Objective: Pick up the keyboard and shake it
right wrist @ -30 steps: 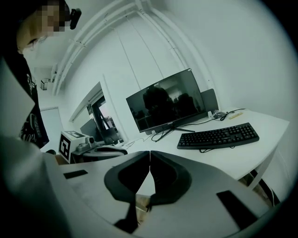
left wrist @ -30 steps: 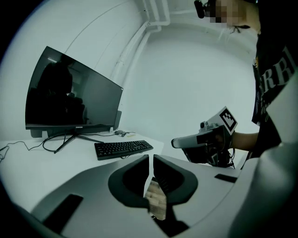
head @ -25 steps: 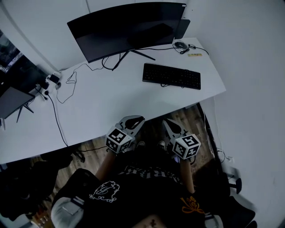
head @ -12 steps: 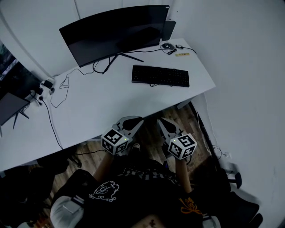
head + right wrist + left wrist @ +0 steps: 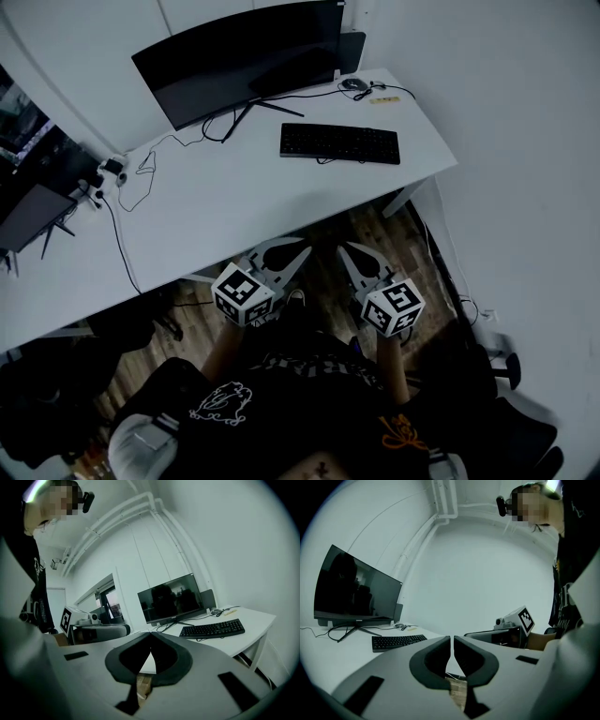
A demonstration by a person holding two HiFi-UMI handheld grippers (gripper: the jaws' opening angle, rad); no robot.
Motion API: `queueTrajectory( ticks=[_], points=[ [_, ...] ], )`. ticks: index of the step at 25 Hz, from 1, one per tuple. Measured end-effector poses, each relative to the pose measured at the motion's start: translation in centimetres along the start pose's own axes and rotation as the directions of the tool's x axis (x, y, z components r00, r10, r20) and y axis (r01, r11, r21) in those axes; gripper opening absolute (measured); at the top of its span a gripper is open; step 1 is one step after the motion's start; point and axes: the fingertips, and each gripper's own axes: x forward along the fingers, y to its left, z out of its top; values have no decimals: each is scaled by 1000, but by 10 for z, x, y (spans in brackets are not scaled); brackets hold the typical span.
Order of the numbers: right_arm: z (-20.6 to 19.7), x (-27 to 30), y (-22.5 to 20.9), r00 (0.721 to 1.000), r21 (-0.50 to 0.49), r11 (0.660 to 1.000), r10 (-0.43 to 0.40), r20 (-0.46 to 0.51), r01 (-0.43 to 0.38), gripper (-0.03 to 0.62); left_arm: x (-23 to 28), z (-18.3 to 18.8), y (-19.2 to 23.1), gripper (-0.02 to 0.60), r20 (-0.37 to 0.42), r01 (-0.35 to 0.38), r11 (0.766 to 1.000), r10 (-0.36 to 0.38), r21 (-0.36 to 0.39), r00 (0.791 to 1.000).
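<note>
A black keyboard (image 5: 340,143) lies flat on the white desk (image 5: 234,206), toward its far right side; it also shows as the keyboard (image 5: 398,641) in the left gripper view and the keyboard (image 5: 213,629) in the right gripper view. My left gripper (image 5: 302,251) and right gripper (image 5: 343,250) hover side by side in front of the desk's near edge, over the wooden floor, well short of the keyboard. Both are shut with nothing between their jaws.
A wide dark monitor (image 5: 246,58) stands behind the keyboard. A mouse (image 5: 353,84) and cables lie at the far right corner. More cables and a power strip (image 5: 106,172) sit at the desk's left. A second screen (image 5: 28,214) stands at the left edge.
The head view has shifted a little, so desk and keyboard sit slightly differently in frame. Both grippers stay shut in front of the desk edge.
</note>
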Motion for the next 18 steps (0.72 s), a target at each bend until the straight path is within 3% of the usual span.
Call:
queueTrajectory(
  ticks=[9,18],
  points=[
    [-15,-36,32,999,-16,999,45,24,-44,9,-30,-10,-43,37,13,-45,999,45,2,999],
    [-24,-72,46,998,-30,999,36,51,-35,9,-41,-19,-84,37,23,-33,999,33,7,999]
  ],
)
